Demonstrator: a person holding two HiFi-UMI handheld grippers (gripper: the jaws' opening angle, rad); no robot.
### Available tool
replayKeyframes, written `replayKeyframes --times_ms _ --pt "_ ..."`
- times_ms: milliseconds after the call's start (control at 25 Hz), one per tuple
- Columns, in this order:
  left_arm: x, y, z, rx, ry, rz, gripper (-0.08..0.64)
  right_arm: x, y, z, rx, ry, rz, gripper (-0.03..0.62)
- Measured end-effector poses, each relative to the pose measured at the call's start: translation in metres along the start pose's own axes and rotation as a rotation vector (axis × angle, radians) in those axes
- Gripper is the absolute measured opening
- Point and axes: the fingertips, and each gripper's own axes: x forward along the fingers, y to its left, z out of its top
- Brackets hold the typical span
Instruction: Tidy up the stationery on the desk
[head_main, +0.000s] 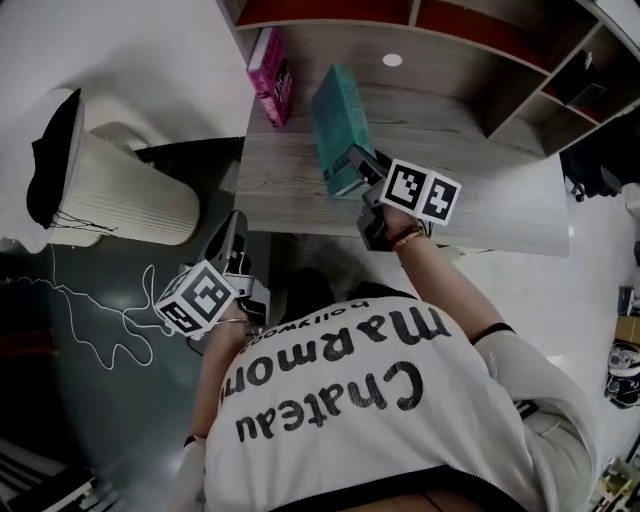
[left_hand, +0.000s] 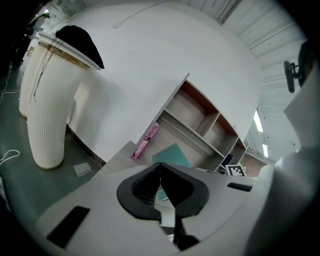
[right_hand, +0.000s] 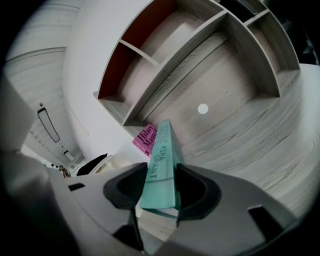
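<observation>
The teal book (head_main: 338, 125) is off the flat of the desk (head_main: 470, 140), clamped by its near end in the right gripper (head_main: 354, 172). Its spine faces that gripper's camera, and its long axis runs away from the jaws toward the top of the frame and the shelf unit (head_main: 440, 25). In the right gripper view the two pads press on the covers of the teal book (right_hand: 162, 142) from either side, so the right gripper (right_hand: 162, 172) has a firm hold. Whether the far end touches the wood I cannot tell. The pink book (head_main: 272, 72) lies to the upper left of the teal one, at the desk's left end by the shelf, which is probably where the move is headed. The right hand is much the nearer. The left gripper (head_main: 232, 238) hangs off the desk's lower left edge, jaws together on nothing. I count two books, one teal and one pink, and two grippers.
</observation>
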Motion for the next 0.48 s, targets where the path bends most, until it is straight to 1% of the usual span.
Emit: replayKeyframes --times_ms 120,200,360,480 --pt "0.019 0.006 0.020 0.022 0.039 -0.048 0.015 0.017 -0.005 0.004 -0.002 -0.051 -0.054 0.190" --pt "0.029 0.016 0.033 0.042 0.067 -0.065 0.015 0.030 -0.005 0.011 -0.019 -0.093 -0.084 0.190" --pt "0.046 0.046 0.049 0.070 0.135 -0.078 0.015 0.055 -0.001 0.021 -0.098 -0.199 -0.128 0.190" --pt "0.054 0.066 0.050 0.086 0.191 -0.086 0.015 0.070 0.007 0.021 -0.195 -0.285 -0.135 0.190"
